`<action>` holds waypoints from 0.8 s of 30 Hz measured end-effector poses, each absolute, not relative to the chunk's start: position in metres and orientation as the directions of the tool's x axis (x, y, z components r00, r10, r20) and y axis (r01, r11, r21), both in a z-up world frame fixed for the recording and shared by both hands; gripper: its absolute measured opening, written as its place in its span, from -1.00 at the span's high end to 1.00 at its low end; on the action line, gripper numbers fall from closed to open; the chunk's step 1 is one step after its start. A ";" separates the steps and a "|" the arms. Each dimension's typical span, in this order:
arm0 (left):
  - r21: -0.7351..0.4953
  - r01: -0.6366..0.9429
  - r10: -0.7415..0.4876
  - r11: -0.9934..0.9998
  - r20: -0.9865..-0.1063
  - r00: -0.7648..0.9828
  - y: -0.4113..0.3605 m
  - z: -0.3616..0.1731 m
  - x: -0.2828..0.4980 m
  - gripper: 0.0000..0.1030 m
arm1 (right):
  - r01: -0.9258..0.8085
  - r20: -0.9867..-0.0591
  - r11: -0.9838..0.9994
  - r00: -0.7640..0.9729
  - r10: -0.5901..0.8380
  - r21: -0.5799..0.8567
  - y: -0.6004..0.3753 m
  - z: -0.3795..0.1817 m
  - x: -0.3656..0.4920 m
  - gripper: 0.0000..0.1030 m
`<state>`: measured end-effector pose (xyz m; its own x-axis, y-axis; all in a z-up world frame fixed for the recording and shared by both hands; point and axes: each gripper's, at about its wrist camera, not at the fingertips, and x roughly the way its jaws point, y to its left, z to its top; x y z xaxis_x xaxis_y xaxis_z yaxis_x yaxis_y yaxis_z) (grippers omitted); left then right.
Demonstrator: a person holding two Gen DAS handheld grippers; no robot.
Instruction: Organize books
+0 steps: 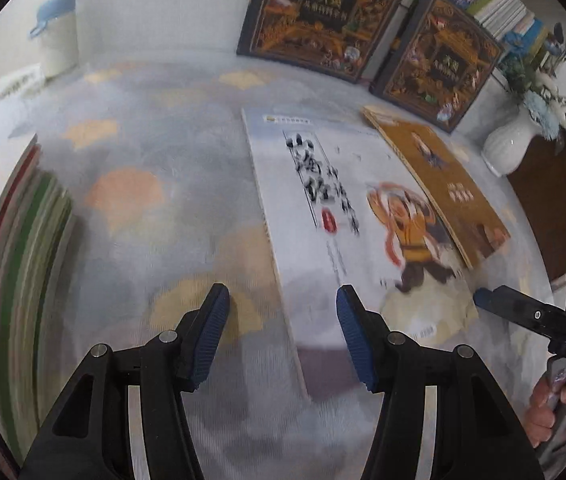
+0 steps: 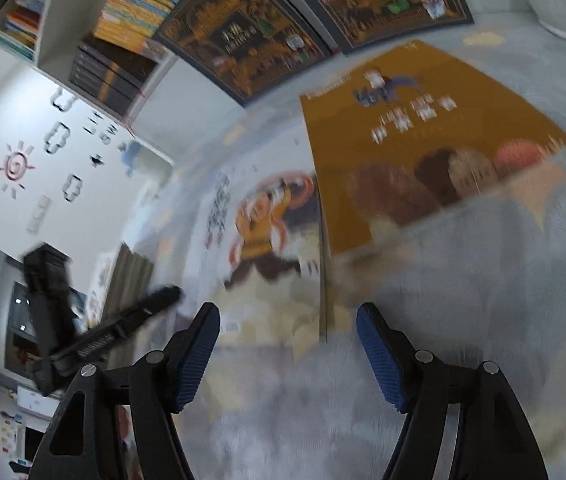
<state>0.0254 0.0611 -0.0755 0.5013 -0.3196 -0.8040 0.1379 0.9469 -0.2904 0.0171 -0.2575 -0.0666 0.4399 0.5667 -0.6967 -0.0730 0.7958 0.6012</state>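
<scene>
The soft cloth has lots of bare room in the middle and left of the left wrist picture. A pile of books blocks the left edge. Two big dark books stand like a wall at the top. A white book and a brown book lie flat on the right, with a white vase behind.
</scene>
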 end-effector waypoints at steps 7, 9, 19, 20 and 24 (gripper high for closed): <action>-0.191 0.199 -0.273 0.961 -0.759 0.591 0.048 -0.081 0.018 -0.09 | -0.216 -0.666 0.842 0.529 0.526 0.494 -0.235 -0.067 0.019 -0.42; -0.182 0.216 -0.277 0.959 -0.761 0.587 0.044 -0.081 0.020 -0.20 | -0.236 -0.679 0.856 0.528 0.510 0.460 -0.228 -0.066 0.017 -0.46; -0.178 0.351 -0.357 0.919 -0.754 0.552 0.028 -0.080 0.015 -0.32 | -0.270 -0.644 0.812 0.502 0.578 0.518 -0.232 -0.070 0.019 -0.45; -0.157 0.357 -0.345 0.921 -0.758 0.554 0.024 -0.080 0.013 -0.36 | -0.270 -0.645 0.813 0.502 0.576 0.516 -0.232 -0.070 0.019 -0.45; -0.179 0.359 -0.362 0.916 -0.753 0.549 0.026 -0.081 0.014 -0.37 | -0.269 -0.642 0.810 0.501 0.580 0.521 -0.231 -0.069 0.019 -0.45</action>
<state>0.0143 0.0260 -0.0808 0.5491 -0.3624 -0.7531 0.3588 0.9161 -0.1792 0.0186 -0.2315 -0.0690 0.5013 0.5799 -0.6422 -0.2692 0.8099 0.5212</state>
